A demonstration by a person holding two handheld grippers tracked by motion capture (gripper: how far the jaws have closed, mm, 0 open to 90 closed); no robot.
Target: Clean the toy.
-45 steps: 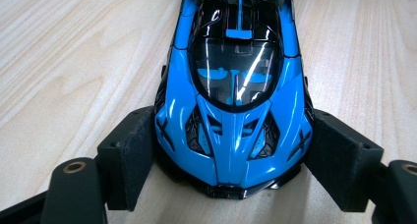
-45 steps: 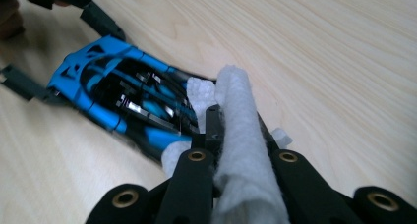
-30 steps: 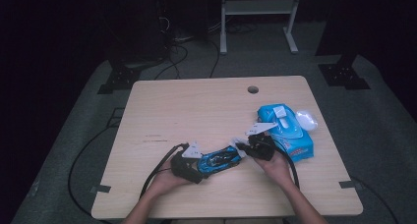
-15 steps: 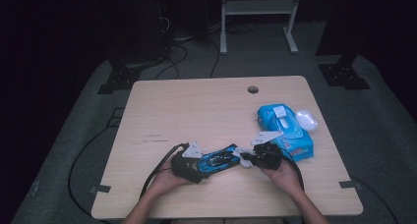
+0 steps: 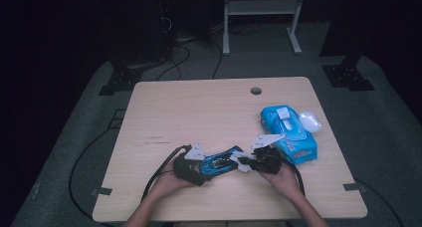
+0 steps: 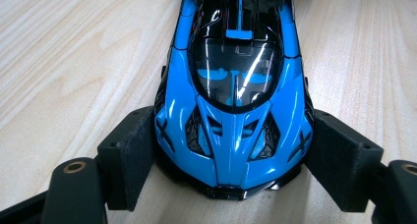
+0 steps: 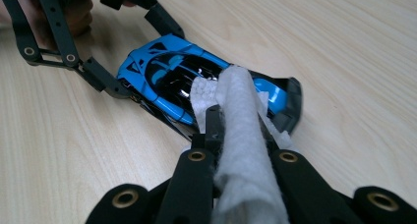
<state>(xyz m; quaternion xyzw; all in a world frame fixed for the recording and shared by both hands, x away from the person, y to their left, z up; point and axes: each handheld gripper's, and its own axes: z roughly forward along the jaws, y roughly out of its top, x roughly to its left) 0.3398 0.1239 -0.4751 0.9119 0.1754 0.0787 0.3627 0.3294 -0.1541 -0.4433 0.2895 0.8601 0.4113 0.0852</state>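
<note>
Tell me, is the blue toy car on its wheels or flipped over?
On its wheels: the toy car shows its roof and windscreen upward, resting on the table.

Dim high view, dark surroundings, evenly lit close views, white glare streaks on the car windscreen (image 6: 236, 71), blurred near edges

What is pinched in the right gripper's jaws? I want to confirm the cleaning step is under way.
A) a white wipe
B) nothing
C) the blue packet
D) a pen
A: in the right gripper view, the right gripper is closed on a folded white wipe that lies on the blue toy car, whose nose the left gripper clamps.
</note>
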